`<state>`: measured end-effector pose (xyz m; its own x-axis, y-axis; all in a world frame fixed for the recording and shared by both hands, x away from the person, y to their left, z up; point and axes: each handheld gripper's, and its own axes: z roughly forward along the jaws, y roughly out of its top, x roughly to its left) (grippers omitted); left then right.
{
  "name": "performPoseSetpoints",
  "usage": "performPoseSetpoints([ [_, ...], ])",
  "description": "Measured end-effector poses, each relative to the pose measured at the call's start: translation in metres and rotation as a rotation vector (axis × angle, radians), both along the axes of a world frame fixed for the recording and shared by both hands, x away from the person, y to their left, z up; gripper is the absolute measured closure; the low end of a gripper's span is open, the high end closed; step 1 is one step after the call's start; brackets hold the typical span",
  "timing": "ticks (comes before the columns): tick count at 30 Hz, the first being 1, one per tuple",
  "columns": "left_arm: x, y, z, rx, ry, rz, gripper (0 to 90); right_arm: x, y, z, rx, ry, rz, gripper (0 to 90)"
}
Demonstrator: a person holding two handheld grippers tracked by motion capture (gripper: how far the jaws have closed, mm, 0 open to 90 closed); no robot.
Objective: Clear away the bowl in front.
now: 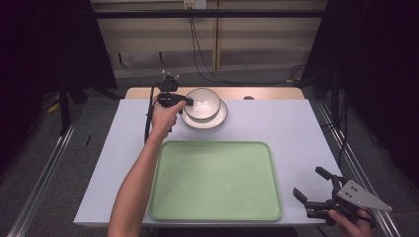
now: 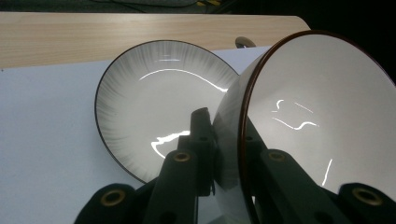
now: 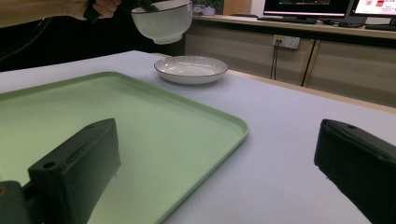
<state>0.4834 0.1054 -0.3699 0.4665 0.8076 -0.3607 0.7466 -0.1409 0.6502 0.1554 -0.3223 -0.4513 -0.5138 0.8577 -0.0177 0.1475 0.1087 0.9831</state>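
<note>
A white bowl [image 1: 202,102] with a dark rim hangs lifted and tilted above a shallow white plate [image 1: 218,119] at the far middle of the table. My left gripper [image 1: 188,101] is shut on the bowl's left rim. In the left gripper view one jaw stands outside the bowl [image 2: 317,121] wall and the other inside, with the plate [image 2: 154,107] behind. My right gripper [image 1: 309,181] rests open with nothing between its jaws at the table's near right corner. In the right gripper view the bowl [image 3: 163,21] floats clear above the plate [image 3: 191,69].
A large green tray [image 1: 215,180] lies bare at the near middle, just left of my right gripper [image 3: 215,163]. The tray [image 3: 116,121] has a low raised rim. A wooden strip [image 1: 267,93] runs along the table's far edge. Metal rails flank both sides.
</note>
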Motion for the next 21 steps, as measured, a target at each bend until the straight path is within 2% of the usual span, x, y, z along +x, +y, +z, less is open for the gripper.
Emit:
performPoseSetpoints([
  [4, -0.005, -0.002, 0.002, -0.010, -0.004, -0.013, 82.0, 0.000, 0.000, 0.000, 0.001, 0.000, -0.006, 0.0],
  [8, -0.011, -0.005, 0.005, 0.009, -0.011, -0.046, 82.0, 0.000, 0.000, 0.000, 0.002, 0.000, -0.006, 0.0],
  [9, -0.014, -0.007, 0.006, -0.006, -0.018, -0.052, 82.0, 0.000, 0.000, 0.000, 0.002, 0.000, -0.006, 0.0],
  [10, -0.014, -0.007, 0.006, -0.006, -0.018, -0.052, 82.0, 0.000, 0.000, 0.000, 0.001, -0.003, -0.006, 0.0],
  [11, -0.017, -0.008, 0.007, -0.005, -0.036, -0.055, 82.0, 0.000, 0.000, 0.000, 0.001, 0.000, -0.004, 0.0],
  [21, -0.033, -0.016, 0.008, -0.003, -0.029, -0.105, 82.0, 0.000, 0.001, 0.000, 0.005, -0.001, -0.002, 0.0],
])
